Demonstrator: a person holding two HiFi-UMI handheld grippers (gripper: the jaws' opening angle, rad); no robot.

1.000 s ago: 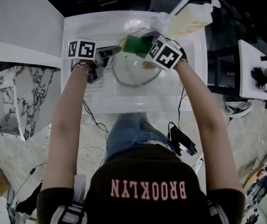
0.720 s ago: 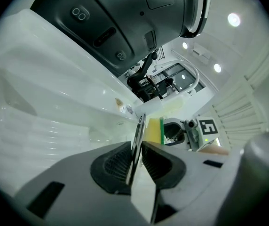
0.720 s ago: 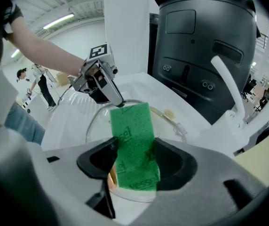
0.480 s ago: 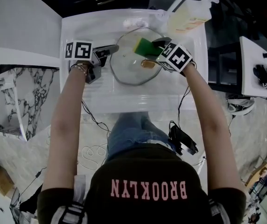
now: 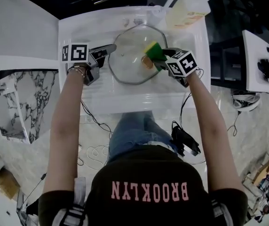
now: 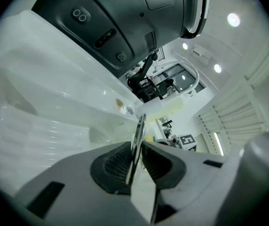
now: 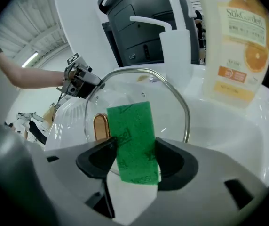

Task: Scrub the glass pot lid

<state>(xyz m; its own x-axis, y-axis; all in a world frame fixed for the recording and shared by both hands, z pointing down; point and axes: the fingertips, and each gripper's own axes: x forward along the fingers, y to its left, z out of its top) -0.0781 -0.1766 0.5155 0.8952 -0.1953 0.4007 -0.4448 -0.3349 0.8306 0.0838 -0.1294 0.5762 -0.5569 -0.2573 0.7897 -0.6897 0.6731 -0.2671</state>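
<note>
The glass pot lid (image 5: 130, 55) stands tilted in the white sink (image 5: 78, 32), its copper-coloured handle (image 5: 147, 62) facing me. My left gripper (image 5: 107, 51) is shut on the lid's metal rim (image 6: 139, 131) at the left edge; the rim runs between the pads (image 6: 135, 161). My right gripper (image 5: 160, 58) holds a green-and-yellow sponge (image 5: 154, 51) against the glass just right of the handle. In the right gripper view the green sponge (image 7: 133, 135) sits between both pads (image 7: 134, 161), next to the handle (image 7: 100, 126); the jaws are opening slightly with the sponge still between them.
A pale dish-soap bottle (image 5: 187, 11) with an orange label (image 7: 240, 46) stands at the sink's back right. The white faucet (image 7: 172, 36) rises behind the lid. A ribbed drainboard (image 5: 125, 91) lies in front of the lid. Cables hang below the counter.
My right gripper has slid the sponge from the lid's upper middle across to its right side beside the handle. The left gripper has kept its hold on the rim.
</note>
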